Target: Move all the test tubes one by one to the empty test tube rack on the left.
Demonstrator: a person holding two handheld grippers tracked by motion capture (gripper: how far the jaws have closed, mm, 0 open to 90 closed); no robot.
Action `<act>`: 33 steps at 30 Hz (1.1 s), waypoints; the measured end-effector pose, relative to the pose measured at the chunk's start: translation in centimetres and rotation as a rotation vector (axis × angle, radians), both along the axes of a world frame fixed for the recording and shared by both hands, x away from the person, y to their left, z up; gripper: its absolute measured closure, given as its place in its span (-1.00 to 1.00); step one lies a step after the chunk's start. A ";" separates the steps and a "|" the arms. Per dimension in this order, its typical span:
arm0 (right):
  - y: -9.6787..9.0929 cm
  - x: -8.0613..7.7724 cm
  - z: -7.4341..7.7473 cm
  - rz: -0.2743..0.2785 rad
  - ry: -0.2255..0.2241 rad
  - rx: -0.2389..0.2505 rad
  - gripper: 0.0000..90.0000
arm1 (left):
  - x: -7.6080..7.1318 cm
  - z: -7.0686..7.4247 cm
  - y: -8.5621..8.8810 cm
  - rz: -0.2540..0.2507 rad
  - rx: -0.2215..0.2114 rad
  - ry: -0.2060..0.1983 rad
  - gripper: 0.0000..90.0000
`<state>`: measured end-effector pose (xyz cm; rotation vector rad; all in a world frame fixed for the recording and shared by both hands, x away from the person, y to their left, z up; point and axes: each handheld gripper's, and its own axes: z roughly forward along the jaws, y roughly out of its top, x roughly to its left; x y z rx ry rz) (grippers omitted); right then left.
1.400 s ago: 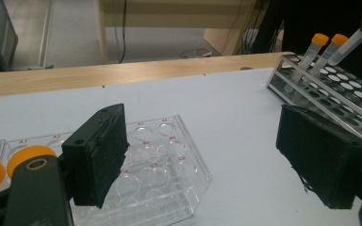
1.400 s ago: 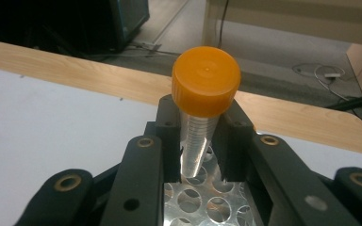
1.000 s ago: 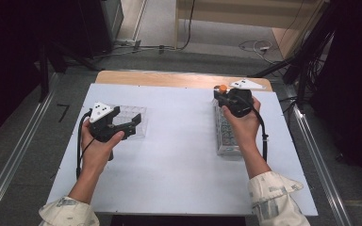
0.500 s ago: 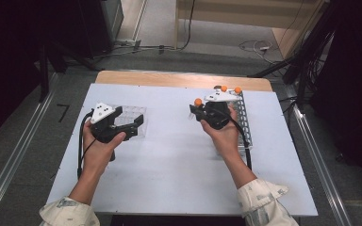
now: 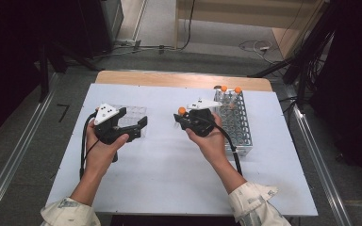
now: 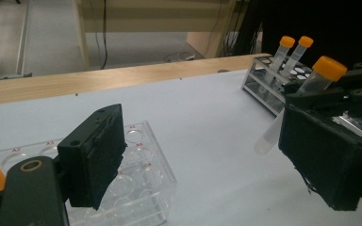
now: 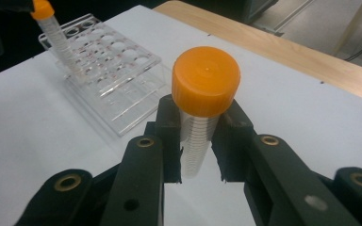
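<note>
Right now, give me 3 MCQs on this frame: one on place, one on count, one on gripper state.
1. Where does the clear plastic well plate lie?
A. by the left gripper
B. on the metal rack
C. on the floor

2. How many orange-capped tubes stand in the metal tube rack?
A. none
B. two
C. five

3. What is the state of the right gripper?
A. open, holding nothing
B. shut on a well plate
C. shut on an orange-capped clear tube

Key: 1 A, the plate sits at the left gripper. 2 B, two caps rise from the rack. 3 C, its jaws clamp the held tube.
</note>
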<state>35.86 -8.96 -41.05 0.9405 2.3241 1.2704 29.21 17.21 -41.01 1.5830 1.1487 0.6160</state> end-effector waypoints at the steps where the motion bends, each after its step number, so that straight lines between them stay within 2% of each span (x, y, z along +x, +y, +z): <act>1: 0.2 -0.1 -0.1 0.005 0.004 -0.002 0.60 | 0.0 0.0 -0.1 -0.006 -0.004 -0.002 -0.65; 18: 4.1 -1.6 -1.3 0.114 0.026 -0.032 0.60 | -0.3 -0.1 -1.6 -0.083 -0.003 -0.007 -0.63; 24: 5.4 -1.9 -1.9 0.140 0.038 -0.042 0.60 | -0.4 -0.2 -1.7 -0.100 -0.005 -0.004 -0.36; 33: 6.7 -2.5 -2.0 0.171 0.045 -0.041 0.60 | -0.4 -0.5 -2.2 -0.142 0.010 0.005 -0.17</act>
